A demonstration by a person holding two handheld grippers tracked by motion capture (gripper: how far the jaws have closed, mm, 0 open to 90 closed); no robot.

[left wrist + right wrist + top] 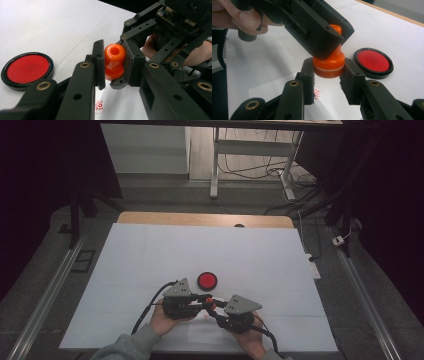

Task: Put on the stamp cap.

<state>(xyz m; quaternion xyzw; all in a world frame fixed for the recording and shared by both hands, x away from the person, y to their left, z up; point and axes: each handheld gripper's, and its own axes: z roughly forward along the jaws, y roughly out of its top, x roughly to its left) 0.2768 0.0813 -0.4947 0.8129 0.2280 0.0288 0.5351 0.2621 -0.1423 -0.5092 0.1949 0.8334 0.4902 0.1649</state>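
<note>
An orange stamp (211, 304) with a knob handle is held just above the white sheet, between both grippers. My left gripper (113, 67) is shut on the stamp's (114, 60) upper handle, a pad pressing on each side. My right gripper (328, 75) is shut on the stamp's (329, 65) wide base, which has a white ring around it. In the high view the left gripper (206, 300) and right gripper (215, 311) meet tip to tip near the table's front edge. Under the stamp lies a paper slip (287, 87) with a red imprint (318, 93).
A round red ink pad (207, 280) in a black rim lies just beyond the grippers, also in the left gripper view (27, 68) and the right gripper view (373, 61). The white table cover (200, 250) stretches to the wooden back edge (200, 218).
</note>
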